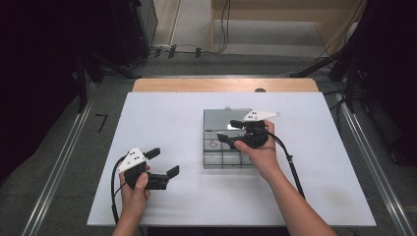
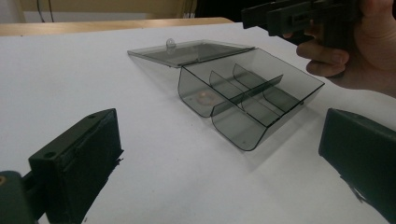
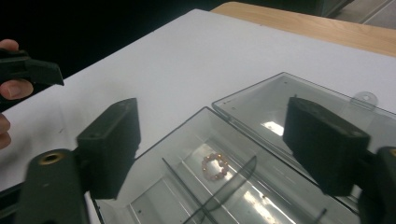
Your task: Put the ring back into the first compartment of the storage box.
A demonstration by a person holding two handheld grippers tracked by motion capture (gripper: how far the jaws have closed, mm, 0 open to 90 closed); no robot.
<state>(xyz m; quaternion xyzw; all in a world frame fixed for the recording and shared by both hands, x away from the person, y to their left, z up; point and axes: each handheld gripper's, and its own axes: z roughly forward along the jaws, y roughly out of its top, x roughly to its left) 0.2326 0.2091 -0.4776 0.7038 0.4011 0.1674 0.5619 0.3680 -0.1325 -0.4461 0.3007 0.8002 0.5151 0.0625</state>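
A smoky see-through compartment box (image 1: 221, 161) lies open on the white table (image 1: 167, 118), its lid (image 1: 221, 117) folded flat toward the far side. A small ring of pinkish beads (image 1: 213, 145) rests in a far-left compartment, and the bead ring (image 3: 215, 166) lies right under the jaws in the right gripper view. My right gripper (image 1: 227, 132) hovers over the box, open, with nothing between its jaws. My left gripper (image 1: 164, 162) sits low near the front left of the table, open and empty, facing the box (image 2: 243, 100) from a distance.
A wooden strip (image 1: 221, 85) runs along the table's far edge. Cables (image 1: 182, 49) and dark stands cover the floor beyond it. Metal rails (image 1: 64, 157) flank the table on both sides. The right gripper's cable (image 1: 293, 169) trails across the table toward the front.
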